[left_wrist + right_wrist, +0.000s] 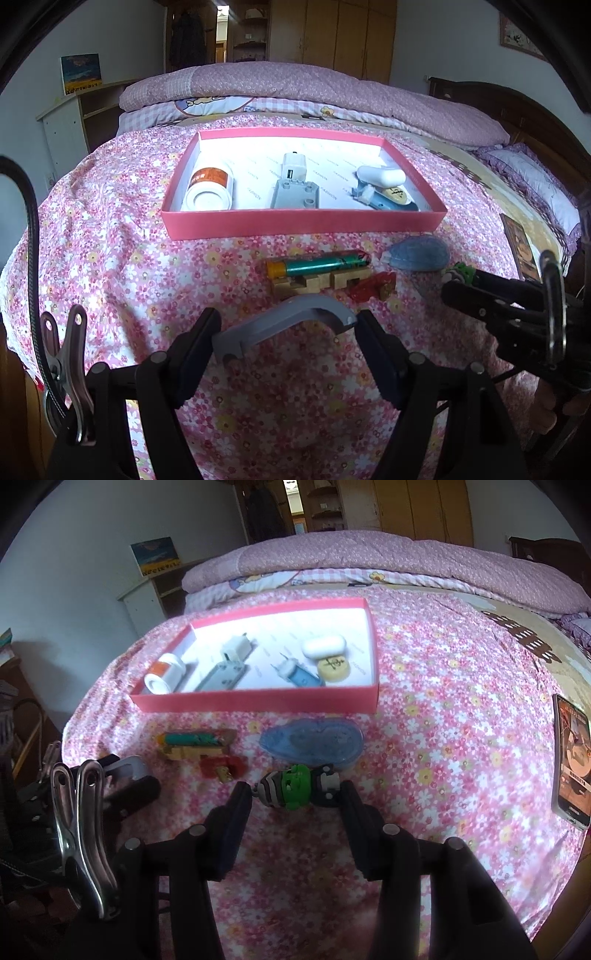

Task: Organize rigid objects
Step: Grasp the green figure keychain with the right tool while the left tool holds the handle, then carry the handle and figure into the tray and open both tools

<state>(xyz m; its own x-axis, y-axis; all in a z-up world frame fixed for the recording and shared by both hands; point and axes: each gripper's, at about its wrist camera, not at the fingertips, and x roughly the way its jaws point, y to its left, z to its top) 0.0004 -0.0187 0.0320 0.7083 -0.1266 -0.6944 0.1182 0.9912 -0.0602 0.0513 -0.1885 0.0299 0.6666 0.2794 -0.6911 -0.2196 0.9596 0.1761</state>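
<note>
My left gripper (284, 325) is shut on a grey curved bracket (284, 323), held just above the flowered bedspread. My right gripper (297, 790) is shut on a green and black toy figure (295, 788); it also shows in the left wrist view (460, 275). A pink box (303, 221) with a white inside holds a white bottle (210, 188), a grey block (295, 192), a white charger (293, 166), a white case (382, 175) and a blue item (391, 201). On the bedspread before it lie a green lighter (317, 266), a wooden piece (317, 280), a red item (371, 286) and a blue tape dispenser (312, 740).
A phone (570, 760) lies on the bed at the right. A folded pink quilt (314, 88) lies behind the box. A white shelf unit (70, 122) stands at the far left. The bed's edge falls away at the left.
</note>
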